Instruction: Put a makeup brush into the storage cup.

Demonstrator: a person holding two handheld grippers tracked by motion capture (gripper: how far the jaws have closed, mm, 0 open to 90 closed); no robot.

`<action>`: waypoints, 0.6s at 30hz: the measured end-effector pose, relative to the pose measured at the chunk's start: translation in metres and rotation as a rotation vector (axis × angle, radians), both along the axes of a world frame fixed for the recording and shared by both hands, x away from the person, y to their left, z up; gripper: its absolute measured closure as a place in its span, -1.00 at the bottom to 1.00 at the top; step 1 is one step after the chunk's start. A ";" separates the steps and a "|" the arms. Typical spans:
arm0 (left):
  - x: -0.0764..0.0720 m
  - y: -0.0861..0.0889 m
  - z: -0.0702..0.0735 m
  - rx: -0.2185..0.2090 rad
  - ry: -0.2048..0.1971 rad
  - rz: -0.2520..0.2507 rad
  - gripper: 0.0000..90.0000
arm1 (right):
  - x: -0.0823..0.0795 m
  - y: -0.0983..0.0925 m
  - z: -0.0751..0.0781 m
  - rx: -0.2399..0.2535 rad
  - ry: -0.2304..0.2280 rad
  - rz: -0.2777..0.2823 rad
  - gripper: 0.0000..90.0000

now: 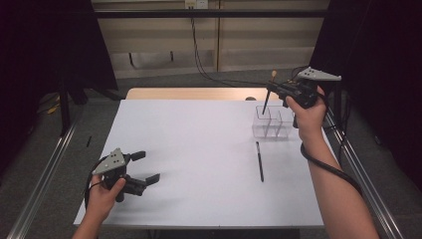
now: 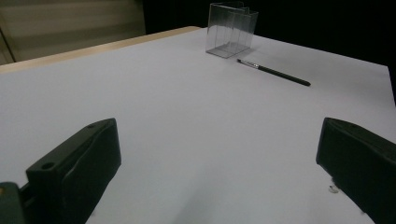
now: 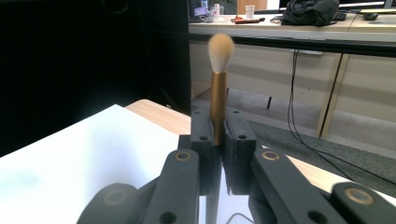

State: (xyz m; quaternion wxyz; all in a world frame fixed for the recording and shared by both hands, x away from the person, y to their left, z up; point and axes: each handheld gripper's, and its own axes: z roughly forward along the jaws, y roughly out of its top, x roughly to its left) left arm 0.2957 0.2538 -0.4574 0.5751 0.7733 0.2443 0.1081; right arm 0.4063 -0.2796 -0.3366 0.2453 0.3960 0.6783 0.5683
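Right gripper [image 1: 276, 89] clamps a gold-ferruled, black-handled makeup brush [image 1: 268, 93] upright, its lower end in the clear plastic two-compartment box [image 1: 271, 122] near the white table's [image 1: 199, 149] far right corner. Left gripper [image 1: 146, 167] hangs open at the near left edge; a thin black brush [image 1: 259, 161] lies just in front of the box.

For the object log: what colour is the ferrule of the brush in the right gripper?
Gold ferrule, seen best in the right gripper view.

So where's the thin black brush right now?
The thin black brush lies flat on the white table, right of centre in the high view, just in front of the clear organizer.

My right gripper [image 3: 218, 140] is black; its makeup brush [image 3: 218, 88] has a gold ferrule and cream bristles. A black brush [image 1: 259, 160] lies on the white table [image 1: 199, 149], near the clear organizer [image 1: 272, 122].
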 end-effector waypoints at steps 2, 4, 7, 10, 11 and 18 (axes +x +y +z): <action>0.000 0.000 0.000 0.000 0.002 -0.001 -1.00 | 0.001 0.000 0.000 0.001 -0.003 -0.003 0.88; 0.000 0.000 0.000 0.002 0.000 0.001 -1.00 | 0.003 0.000 0.000 0.002 -0.002 -0.007 0.88; 0.000 0.000 0.001 0.005 -0.002 -0.001 -1.00 | 0.004 0.000 -0.001 -0.004 0.001 -0.010 0.88; 0.000 0.000 0.000 0.004 -0.001 -0.001 -1.00 | 0.006 0.000 -0.001 -0.007 -0.003 -0.021 0.88; 0.000 0.001 0.000 0.006 -0.001 0.000 -1.00 | 0.006 0.000 -0.001 -0.005 -0.004 -0.023 0.88; 0.000 0.001 0.000 0.005 -0.003 -0.002 -1.00 | 0.011 -0.002 -0.002 -0.003 -0.007 -0.040 0.88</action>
